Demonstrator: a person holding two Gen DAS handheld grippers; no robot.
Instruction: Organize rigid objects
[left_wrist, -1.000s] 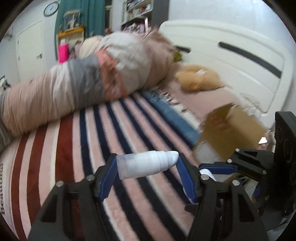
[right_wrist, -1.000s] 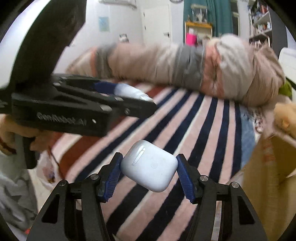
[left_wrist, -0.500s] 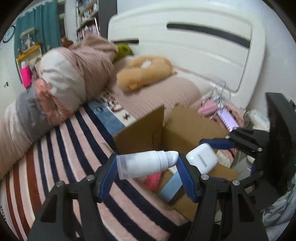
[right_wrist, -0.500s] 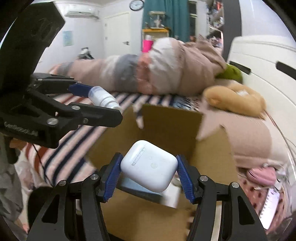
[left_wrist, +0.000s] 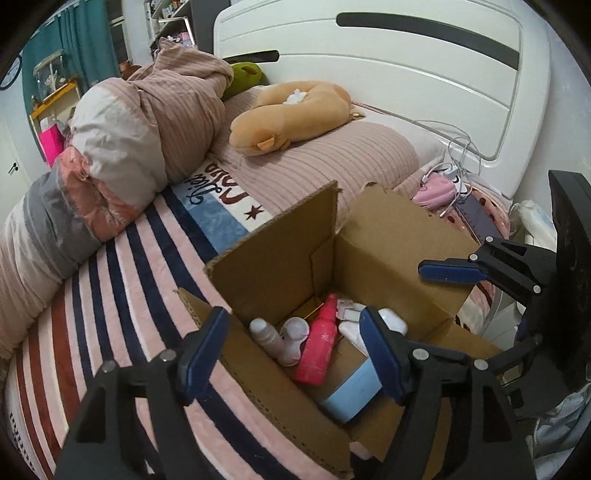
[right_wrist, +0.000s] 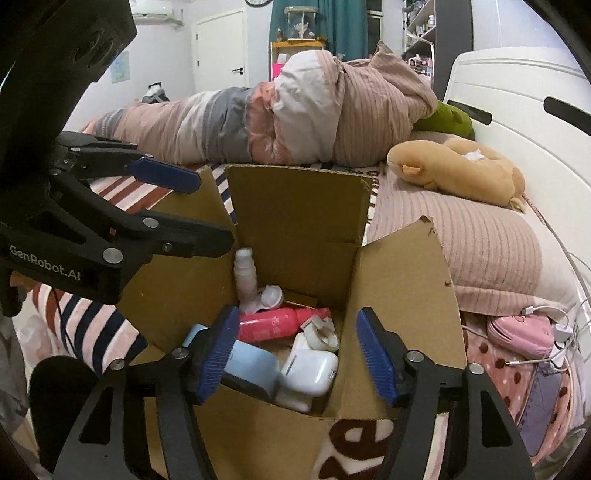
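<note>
An open cardboard box (left_wrist: 388, 251) (right_wrist: 295, 214) stands on the bed. Inside lie a white pump bottle (left_wrist: 264, 332) (right_wrist: 244, 273), a pink bottle (left_wrist: 319, 347) (right_wrist: 275, 325), a white earbud case (right_wrist: 310, 369) (left_wrist: 393, 320), a light blue item (left_wrist: 354, 391) (right_wrist: 255, 363) and other small white things. My left gripper (left_wrist: 293, 354) is open and empty above the box's near edge. My right gripper (right_wrist: 295, 354) is open and empty above the box, over the earbud case.
The bed has a striped blanket (left_wrist: 110, 288), a rolled duvet (left_wrist: 122, 140) (right_wrist: 295, 110), a tan plush (left_wrist: 291, 110) (right_wrist: 461, 170) and a white headboard (left_wrist: 406, 74). A pink pouch with cables (left_wrist: 436, 188) (right_wrist: 521, 332) lies beside the box.
Both grippers moved over the box and opened. The white bottle left the left gripper and the earbud case left the right gripper; both now lie inside the box.
</note>
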